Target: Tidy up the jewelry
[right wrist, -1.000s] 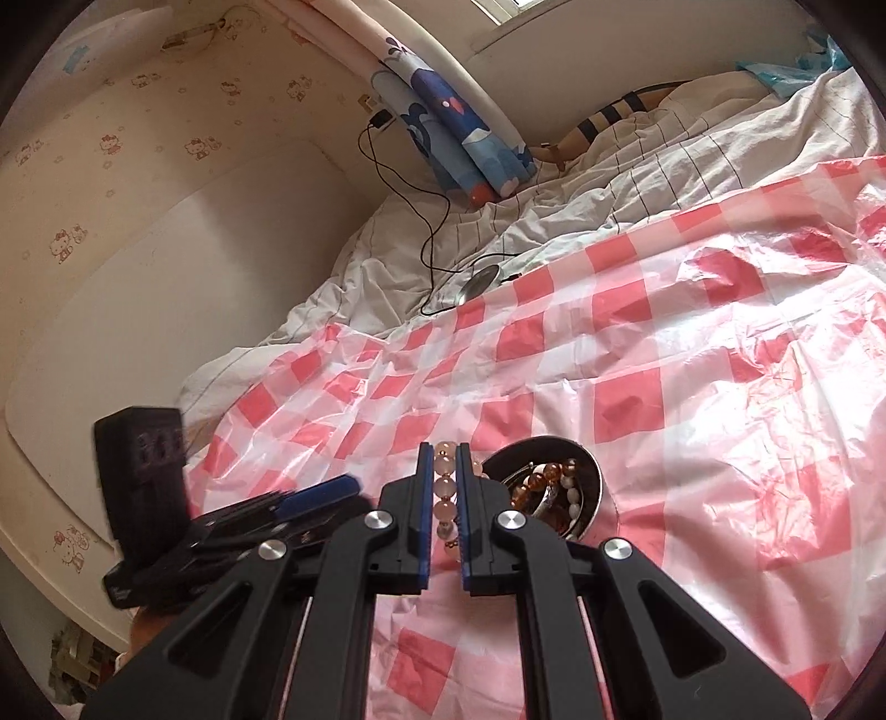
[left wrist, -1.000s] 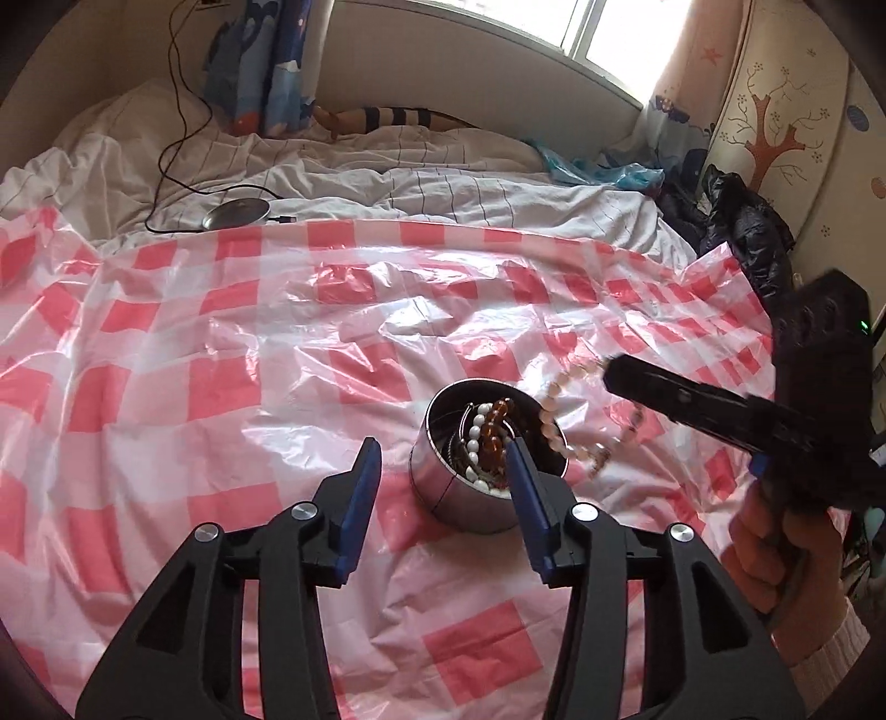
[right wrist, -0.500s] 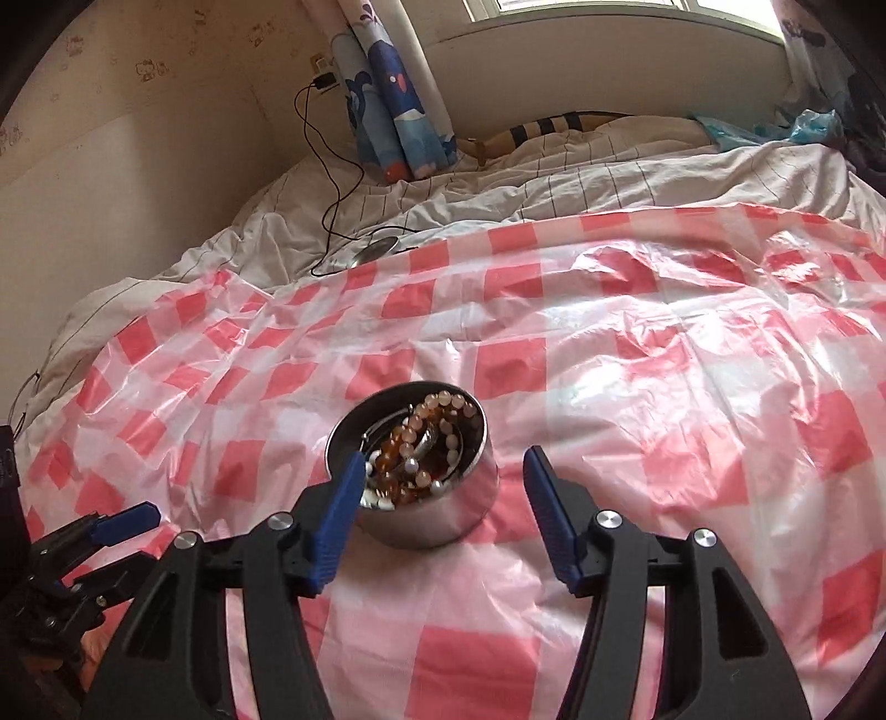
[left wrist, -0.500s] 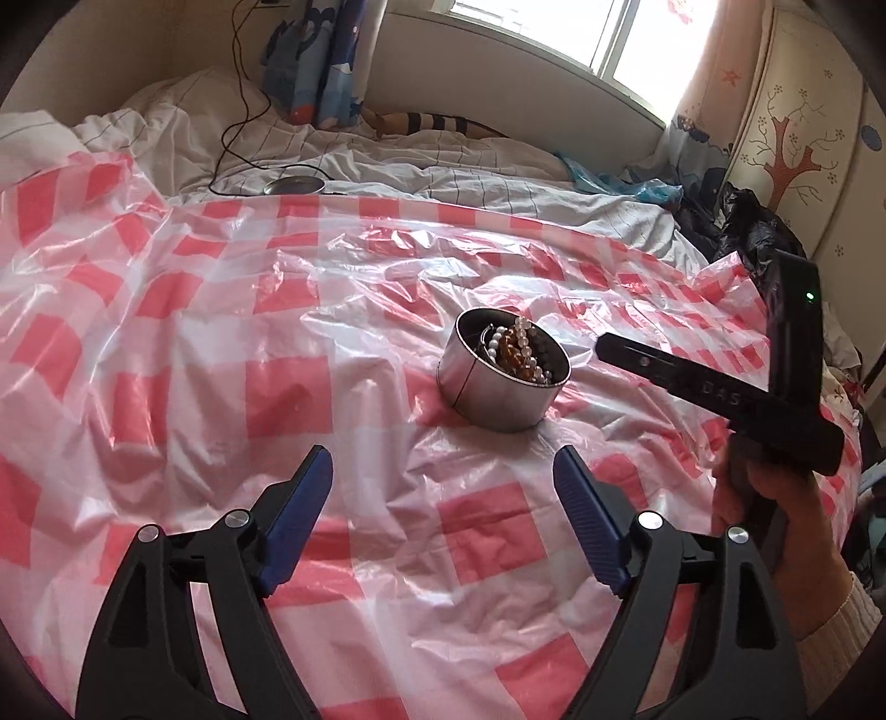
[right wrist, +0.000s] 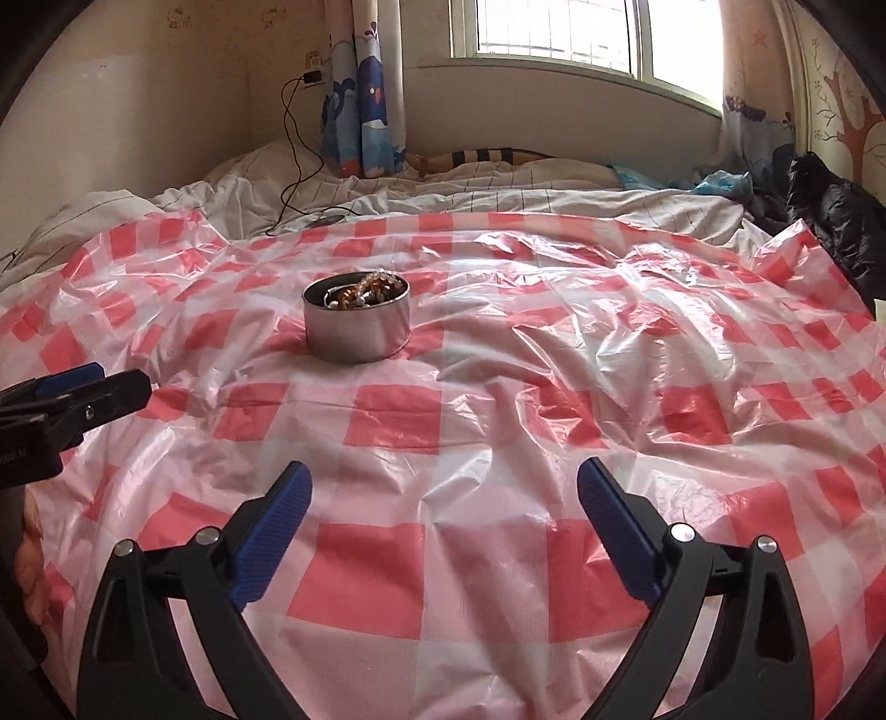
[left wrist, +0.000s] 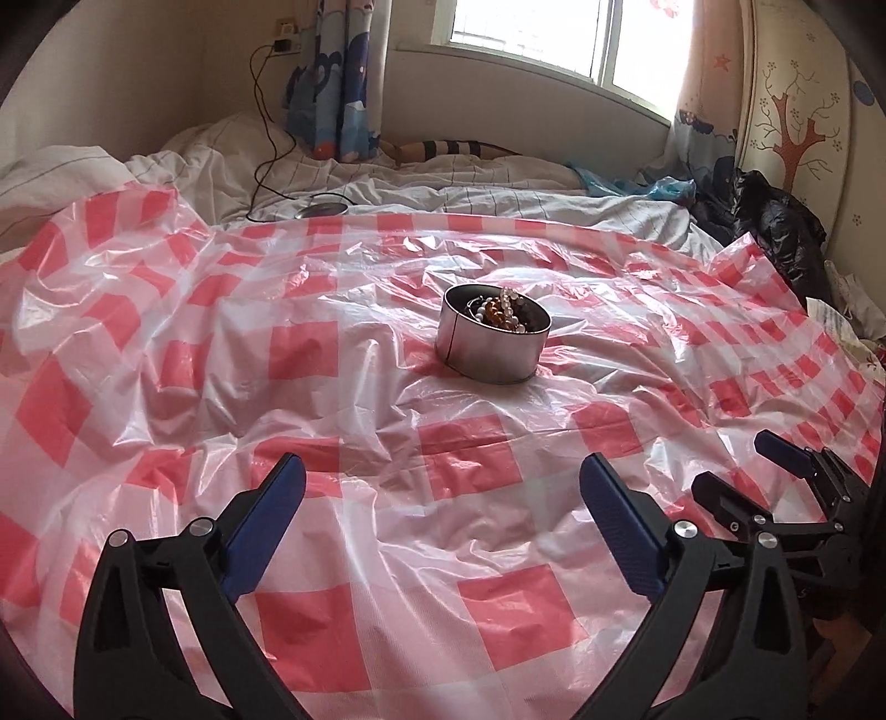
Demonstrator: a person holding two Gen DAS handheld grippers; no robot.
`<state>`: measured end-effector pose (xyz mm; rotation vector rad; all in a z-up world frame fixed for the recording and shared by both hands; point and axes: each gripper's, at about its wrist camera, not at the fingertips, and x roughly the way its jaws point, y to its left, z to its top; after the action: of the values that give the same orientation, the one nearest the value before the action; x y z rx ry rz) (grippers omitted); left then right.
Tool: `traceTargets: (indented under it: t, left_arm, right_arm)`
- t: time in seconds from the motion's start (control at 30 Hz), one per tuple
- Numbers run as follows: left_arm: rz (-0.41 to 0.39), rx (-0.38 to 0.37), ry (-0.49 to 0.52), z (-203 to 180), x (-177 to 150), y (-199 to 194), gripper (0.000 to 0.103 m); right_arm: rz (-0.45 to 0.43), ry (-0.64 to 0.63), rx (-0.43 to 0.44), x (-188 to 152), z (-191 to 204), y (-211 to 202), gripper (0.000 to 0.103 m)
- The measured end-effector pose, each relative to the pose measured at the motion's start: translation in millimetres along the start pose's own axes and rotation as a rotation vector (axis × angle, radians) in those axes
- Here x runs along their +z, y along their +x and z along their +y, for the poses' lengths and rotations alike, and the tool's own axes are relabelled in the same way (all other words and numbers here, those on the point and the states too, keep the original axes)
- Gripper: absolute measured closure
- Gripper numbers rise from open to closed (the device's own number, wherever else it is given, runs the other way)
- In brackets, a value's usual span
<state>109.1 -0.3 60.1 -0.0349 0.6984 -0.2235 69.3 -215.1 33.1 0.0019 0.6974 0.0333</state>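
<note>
From the left wrist view, the left hand-held gripper (left wrist: pixel 442 490) has its blue-padded fingers (left wrist: pixel 264 518) spread wide with nothing between them, held over the red-and-white checked plastic sheet (left wrist: pixel 310 349) that covers the bed. The round metal tin (left wrist: pixel 490 346) sits on the sheet well ahead of the fingertips, a little to the right of the midline between them, well apart from either finger. Beaded jewelry (left wrist: pixel 501 313), with pale and amber beads, is piled inside the tin and rises slightly above its rim. At the lower right edge the right hand-held gripper (left wrist: pixel 745 471) comes into view from the side; its two fingers stand apart, near the sheet and well short of the tin. Beyond the sheet lie white striped bedding (left wrist: pixel 498 194), a black cable (left wrist: pixel 260 127) that runs down from a wall socket, a blue patterned curtain (left wrist: pixel 338 94) and a window (left wrist: pixel 531 33).

From the right wrist view, the right hand-held gripper (right wrist: pixel 444 487) is likewise spread wide and empty above the checked sheet (right wrist: pixel 554 343). The tin (right wrist: pixel 357 327) stands well ahead and to the left of its left fingertip, outside the gap between the fingers. The beads (right wrist: pixel 368 293) lie heaped within it. At the left edge the left hand-held gripper (right wrist: pixel 83 390) shows side-on, near the sheet, to the left of the tin and clear of it; whether it is spread cannot be told from this angle.
</note>
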Motion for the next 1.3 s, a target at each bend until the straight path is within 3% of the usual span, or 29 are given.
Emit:
traceTargets:
  t: [0.13, 0.3, 0.5, 0.7, 0.83, 1.3]
  left_arm:
    - [-0.025, 0.03, 0.025, -4, -1, -5, 0.008]
    - [0.001, 0.06, 0.038, -3, 1, 5, 0.008]
    - [0.052, 0.037, 0.038, -7, 4, 16, 0.008]
    - [0.051, 0.057, 0.075, -14, 3, 23, 0.008]
    - [0.044, 0.025, 0.05, -14, 5, 20, 0.008]
    - [0.053, 0.036, 0.048, -16, 1, 22, 0.008]
  right_arm:
    - [-0.054, -0.033, -0.038, 0, 10, -4, 0.009]
    - [-0.064, -0.047, -0.034, 4, 17, 2, 0.008]
    - [-0.064, -0.024, -0.025, 7, 13, 5, 0.008]
    - [-0.071, 0.025, -0.042, 9, 1, 8, 0.008]
    - [-0.069, 0.061, -0.064, 7, -6, 10, 0.008]
    - [-0.045, 0.032, -0.093, 3, -1, 18, 0.008]
